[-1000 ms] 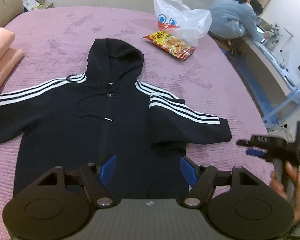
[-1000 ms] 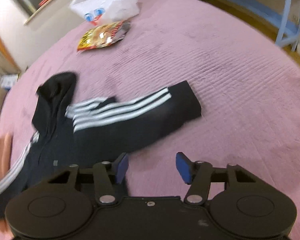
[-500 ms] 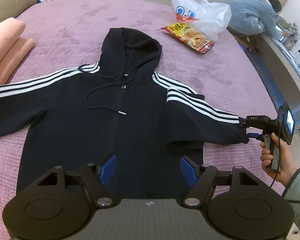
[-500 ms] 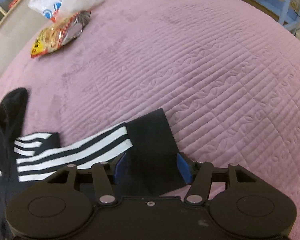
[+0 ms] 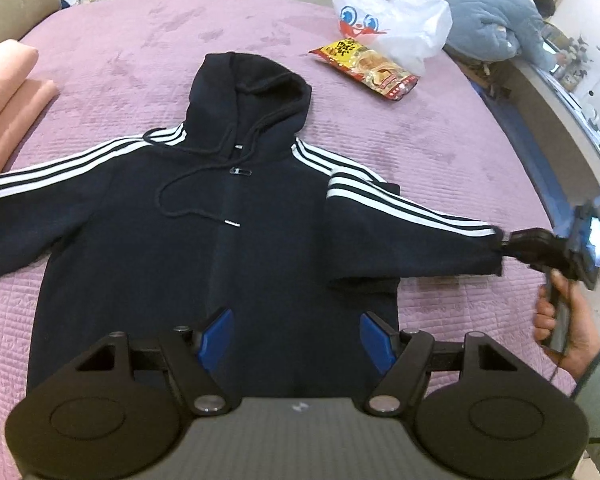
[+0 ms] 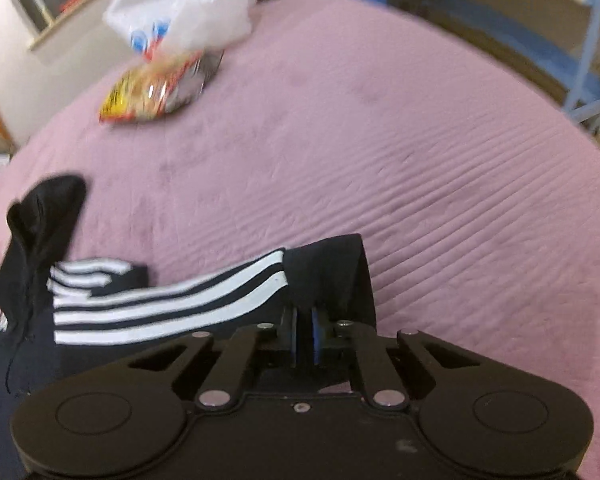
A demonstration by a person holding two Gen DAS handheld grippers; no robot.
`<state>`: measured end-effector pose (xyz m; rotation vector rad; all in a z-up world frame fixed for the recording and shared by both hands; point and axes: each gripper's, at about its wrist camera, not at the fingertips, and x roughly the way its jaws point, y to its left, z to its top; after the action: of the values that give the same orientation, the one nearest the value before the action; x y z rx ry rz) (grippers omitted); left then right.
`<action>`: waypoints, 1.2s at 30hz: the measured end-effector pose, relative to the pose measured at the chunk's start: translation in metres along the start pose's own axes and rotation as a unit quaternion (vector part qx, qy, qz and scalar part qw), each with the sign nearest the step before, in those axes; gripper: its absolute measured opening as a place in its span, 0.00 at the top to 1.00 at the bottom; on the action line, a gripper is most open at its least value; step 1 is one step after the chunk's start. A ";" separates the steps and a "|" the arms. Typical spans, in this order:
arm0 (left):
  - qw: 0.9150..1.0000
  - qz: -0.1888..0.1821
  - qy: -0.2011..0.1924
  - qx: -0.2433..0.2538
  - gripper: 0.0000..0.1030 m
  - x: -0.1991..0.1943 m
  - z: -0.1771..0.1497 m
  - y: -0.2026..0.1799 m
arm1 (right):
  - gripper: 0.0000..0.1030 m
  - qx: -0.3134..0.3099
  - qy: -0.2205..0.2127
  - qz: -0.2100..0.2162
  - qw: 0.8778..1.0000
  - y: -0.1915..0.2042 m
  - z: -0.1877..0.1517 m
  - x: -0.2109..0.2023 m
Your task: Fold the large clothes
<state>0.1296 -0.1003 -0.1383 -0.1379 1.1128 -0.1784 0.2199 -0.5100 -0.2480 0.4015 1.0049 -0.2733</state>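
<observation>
A dark navy hoodie (image 5: 220, 240) with white stripes on its sleeves lies face up on the purple bed cover (image 5: 120, 40), hood pointing away. My left gripper (image 5: 296, 338) is open and empty, hovering over the hoodie's lower hem. My right gripper (image 6: 304, 334) is shut on the cuff (image 6: 332, 268) of the right sleeve and holds it lifted and stretched out to the right; it also shows in the left wrist view (image 5: 512, 242), at the sleeve end. The left sleeve (image 5: 40, 184) lies spread out flat.
A white plastic bag (image 5: 388, 24) and a snack packet (image 5: 364, 68) lie on the bed beyond the hoodie. Folded pink fabric (image 5: 8, 92) sits at the left edge. A person in blue (image 5: 496, 28) leans at a desk on the far right.
My right gripper moved onto the right sleeve's cuff, closed on it and pulled the sleeve out straight to the right. My left gripper stayed open over the hem.
</observation>
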 end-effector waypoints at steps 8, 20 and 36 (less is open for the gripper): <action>1.000 -0.018 -0.009 -0.004 0.31 -0.006 -0.006 0.020 | 0.92 0.047 -0.139 -0.224 0.964 -0.051 0.005 -0.105; 0.999 0.003 -0.036 0.037 0.36 -0.012 -0.001 0.097 | 0.92 -0.055 -0.140 -0.110 0.982 0.110 -0.008 -0.115; 0.997 0.014 -0.069 0.010 0.35 0.003 0.038 0.257 | 0.49 -0.198 -0.013 0.181 0.963 0.419 -0.120 -0.067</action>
<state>0.1837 0.1513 -0.1755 -0.1139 0.9755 -0.1526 0.2624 -0.0795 -0.1635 0.2089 0.9144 0.2506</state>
